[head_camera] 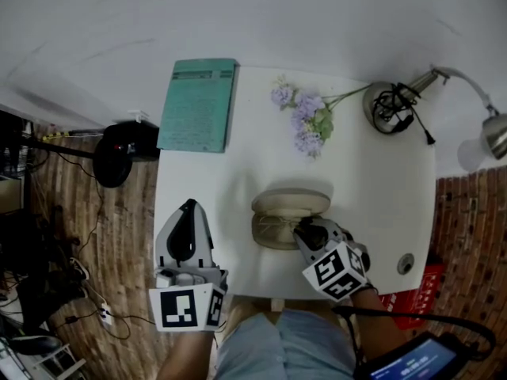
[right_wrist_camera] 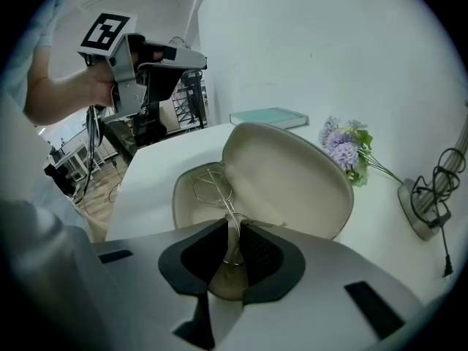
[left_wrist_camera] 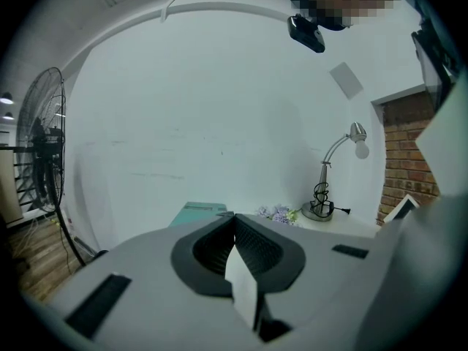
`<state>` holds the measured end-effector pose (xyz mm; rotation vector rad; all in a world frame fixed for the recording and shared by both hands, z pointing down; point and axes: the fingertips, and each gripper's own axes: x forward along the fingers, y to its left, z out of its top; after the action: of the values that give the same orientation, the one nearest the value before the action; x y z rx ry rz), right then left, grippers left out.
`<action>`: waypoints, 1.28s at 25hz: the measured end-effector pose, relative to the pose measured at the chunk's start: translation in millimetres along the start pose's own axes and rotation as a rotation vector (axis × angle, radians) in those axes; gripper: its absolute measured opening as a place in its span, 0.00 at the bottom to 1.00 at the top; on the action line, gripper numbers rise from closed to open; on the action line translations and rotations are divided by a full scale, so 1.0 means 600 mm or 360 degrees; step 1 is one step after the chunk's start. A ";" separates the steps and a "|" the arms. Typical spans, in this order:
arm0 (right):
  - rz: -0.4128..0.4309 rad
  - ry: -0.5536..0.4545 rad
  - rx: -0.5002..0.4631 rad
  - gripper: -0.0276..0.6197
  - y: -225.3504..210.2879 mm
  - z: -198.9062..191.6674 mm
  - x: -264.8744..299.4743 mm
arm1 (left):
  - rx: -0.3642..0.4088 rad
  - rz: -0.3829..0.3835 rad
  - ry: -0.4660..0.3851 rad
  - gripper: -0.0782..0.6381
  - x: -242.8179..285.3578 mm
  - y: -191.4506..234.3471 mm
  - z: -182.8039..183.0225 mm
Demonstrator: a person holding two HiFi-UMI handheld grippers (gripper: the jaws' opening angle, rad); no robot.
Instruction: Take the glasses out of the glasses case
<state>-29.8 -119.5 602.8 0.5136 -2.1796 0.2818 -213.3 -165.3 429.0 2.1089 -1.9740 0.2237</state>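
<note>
White desk (head_camera: 372, 180) over a wood floor (head_camera: 127, 212), open case (head_camera: 290, 203) central. Right gripper (head_camera: 303, 229) dips steeply into it, jaws nipping the glasses (right_wrist_camera: 212, 189) (left gripper (head_camera: 188, 206), beside the case, clenched empty).

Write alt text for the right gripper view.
The right gripper pinches its jaws on the glasses, thin wire frames lying in an open beige glasses case on a white table. Purple flowers and a teal book lie beyond it.

tools (head_camera: 188, 206) (head_camera: 302, 229) 2 | glasses case (head_camera: 290, 203) 1 | glasses (head_camera: 273, 229) 1 | book (head_camera: 198, 105) 1
</note>
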 end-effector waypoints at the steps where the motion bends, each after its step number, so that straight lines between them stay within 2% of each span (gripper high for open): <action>1: 0.0007 0.0008 -0.0008 0.14 0.000 0.001 0.001 | -0.0001 0.0010 -0.0002 0.12 -0.002 0.004 0.000; 3: 0.0013 0.0015 -0.0027 0.10 0.001 0.003 0.002 | -0.0001 0.0023 -0.0006 0.12 -0.004 0.009 0.002; 7: 0.0000 0.0008 -0.0066 0.09 -0.002 0.005 0.003 | 0.0002 0.0021 -0.0016 0.12 -0.003 0.010 0.007; 32: -0.0180 -0.0219 -0.0032 0.08 -0.032 0.063 -0.054 | 0.0079 -0.0008 -0.0153 0.12 -0.015 -0.014 0.083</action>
<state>-29.9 -141.9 554.2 0.6592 -2.2734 0.1671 -208.5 -170.0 378.4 2.1938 -2.0368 0.1752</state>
